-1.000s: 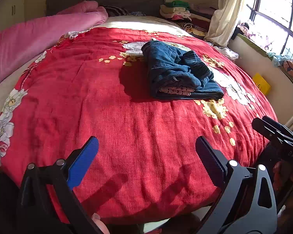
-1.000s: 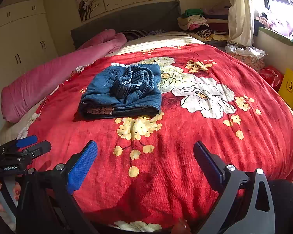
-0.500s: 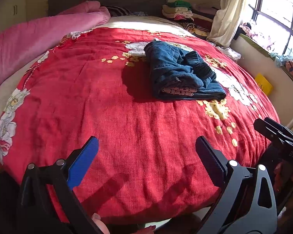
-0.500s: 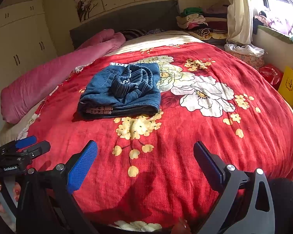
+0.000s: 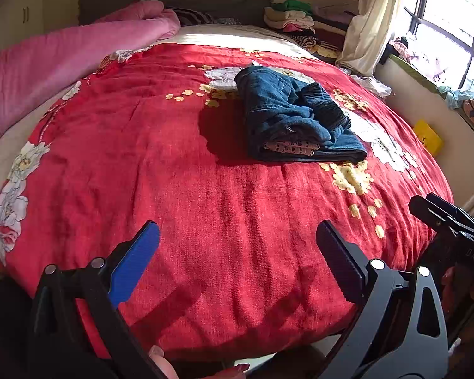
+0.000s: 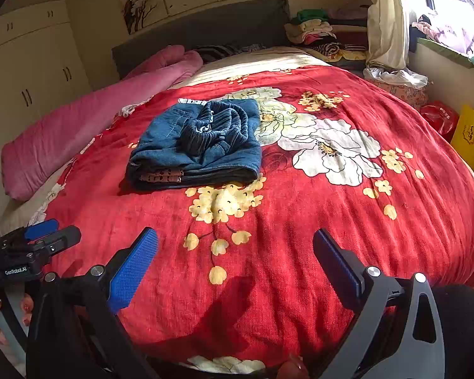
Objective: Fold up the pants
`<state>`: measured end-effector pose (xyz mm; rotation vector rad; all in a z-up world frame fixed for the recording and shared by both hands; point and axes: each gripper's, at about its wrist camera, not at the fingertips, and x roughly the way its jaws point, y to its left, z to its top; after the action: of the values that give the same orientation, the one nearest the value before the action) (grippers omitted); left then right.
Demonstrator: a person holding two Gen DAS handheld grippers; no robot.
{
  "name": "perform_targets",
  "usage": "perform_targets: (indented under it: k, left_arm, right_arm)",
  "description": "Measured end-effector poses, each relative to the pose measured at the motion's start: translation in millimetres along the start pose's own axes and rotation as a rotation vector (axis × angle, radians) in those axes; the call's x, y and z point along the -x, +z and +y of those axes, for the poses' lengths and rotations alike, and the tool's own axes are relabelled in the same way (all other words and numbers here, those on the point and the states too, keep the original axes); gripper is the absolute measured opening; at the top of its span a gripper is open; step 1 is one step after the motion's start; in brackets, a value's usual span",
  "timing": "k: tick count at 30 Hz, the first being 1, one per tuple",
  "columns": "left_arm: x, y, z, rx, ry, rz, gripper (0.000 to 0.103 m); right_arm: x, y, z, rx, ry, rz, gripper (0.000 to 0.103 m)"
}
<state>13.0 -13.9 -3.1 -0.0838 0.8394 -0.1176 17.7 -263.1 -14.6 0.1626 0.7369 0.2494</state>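
The left tongs are spread wide with nothing between the 2 fingers, hanging over the near edge of the bed and touching no cloth. The right tongs are parted just as wide and equally empty, also over the near edge. Each shows in the other's view: the right tongs at the right border of the left wrist view, the left tongs at the left border of the right wrist view, well apart from each other.

The pants, dark blue denim, lie folded into a compact stack in the middle of the red floral blanket, well away from both tongs. A ribbed dark waistband sits bunched on top, and a patterned pink lining peeks from the near fold. Nothing lies between the tongs and the pants.

A rolled pink quilt runs along the left side of the bed. A pile of folded clothes sits by the headboard, next to a pale curtain. A yellow box stands on the floor at the right.

The fingers of the hand holding the left tongs are only partly visible in the right wrist view, cut off at the frame edge.
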Motion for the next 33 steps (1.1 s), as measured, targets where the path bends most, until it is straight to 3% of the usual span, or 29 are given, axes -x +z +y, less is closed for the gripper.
perform_targets:
  k: [33]
  left_arm:
    - [-0.7, -3.2, -1.3, -0.011, 0.023, 0.007, 0.093]
  right_arm:
    - [-1.8, -2.3, 0.6, 0.007, -0.011, 0.009, 0.098]
